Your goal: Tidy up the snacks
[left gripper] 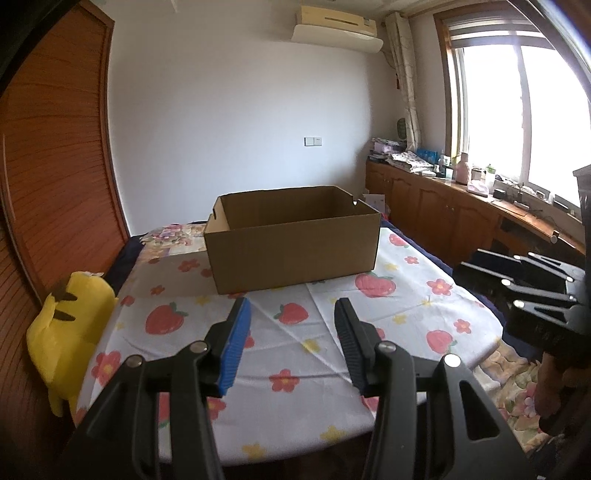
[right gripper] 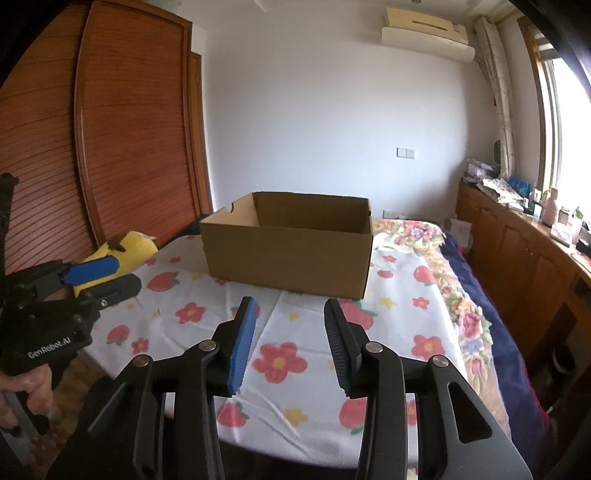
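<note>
Left wrist view: my left tool (left gripper: pixel 291 306) sits low centre of the frame, its jaws parted, nothing between them. Through the gap I see only the cloth (left gripper: pixel 295 332), white with red strawberries and flowers, spread over the table.

The box (left gripper: pixel 291 240), brown cardboard with its top open, stands upright on the cloth in the middle of the frame, beyond the fingertips and apart from them. From this angle I see its inner far wall but not its floor, so I cannot tell what it contains. No snacks show in either view.

A yellow plush (left gripper: pixel 70 332) lies at the left edge of the frame, beside the table. The right tool (left gripper: pixel 517 280) enters from the right edge, seen side-on.

Right wrist view: my right tool (right gripper: pixel 290 306) sits low centre, jaws parted a little narrower than the left pair, nothing held. The box (right gripper: pixel 288 243) stands ahead at mid-frame, clear of the tips. The left tool (right gripper: pixel 99 275) comes in at the left edge with a hand (right gripper: pixel 29 387) on its grip at lower left; the plush (right gripper: pixel 125 247) lies just behind it.

Background: wooden slatted doors (right gripper: pixel 110 129) on the left, an air conditioner (right gripper: pixel 424 33) at upper right, a window (left gripper: pixel 517 110) at right above a cluttered cabinet (left gripper: pixel 443 199).
</note>
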### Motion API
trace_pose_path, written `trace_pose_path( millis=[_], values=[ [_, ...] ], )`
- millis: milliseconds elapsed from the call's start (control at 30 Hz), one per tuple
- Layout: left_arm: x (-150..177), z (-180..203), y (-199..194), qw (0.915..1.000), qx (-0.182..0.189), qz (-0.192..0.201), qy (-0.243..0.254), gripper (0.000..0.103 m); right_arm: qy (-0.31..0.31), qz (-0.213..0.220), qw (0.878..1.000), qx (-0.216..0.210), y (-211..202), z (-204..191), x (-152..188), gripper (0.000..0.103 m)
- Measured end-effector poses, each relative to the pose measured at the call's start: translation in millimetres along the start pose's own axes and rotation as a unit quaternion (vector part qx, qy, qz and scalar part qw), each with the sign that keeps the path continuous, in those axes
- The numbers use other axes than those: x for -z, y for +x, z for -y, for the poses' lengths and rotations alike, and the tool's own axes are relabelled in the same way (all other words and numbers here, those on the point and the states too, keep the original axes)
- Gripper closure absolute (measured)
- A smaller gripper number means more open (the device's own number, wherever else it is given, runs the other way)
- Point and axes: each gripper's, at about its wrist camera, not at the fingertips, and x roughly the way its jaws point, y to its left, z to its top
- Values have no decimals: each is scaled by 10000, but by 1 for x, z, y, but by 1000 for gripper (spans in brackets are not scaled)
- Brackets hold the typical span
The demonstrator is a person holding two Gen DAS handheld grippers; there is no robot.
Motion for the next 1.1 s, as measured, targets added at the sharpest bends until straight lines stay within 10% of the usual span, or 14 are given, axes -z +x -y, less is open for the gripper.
trace_pose_path(
  millis=[567,1100],
  values=[
    [26,-13,-22,9976,-670,125,-114,18,256,107,9988,396,-19,-6,27,14],
    [45,-11,-22,9964,-821,121,-189,0,288,-62,9972,687,-12,-5,38,1]
  ],
)
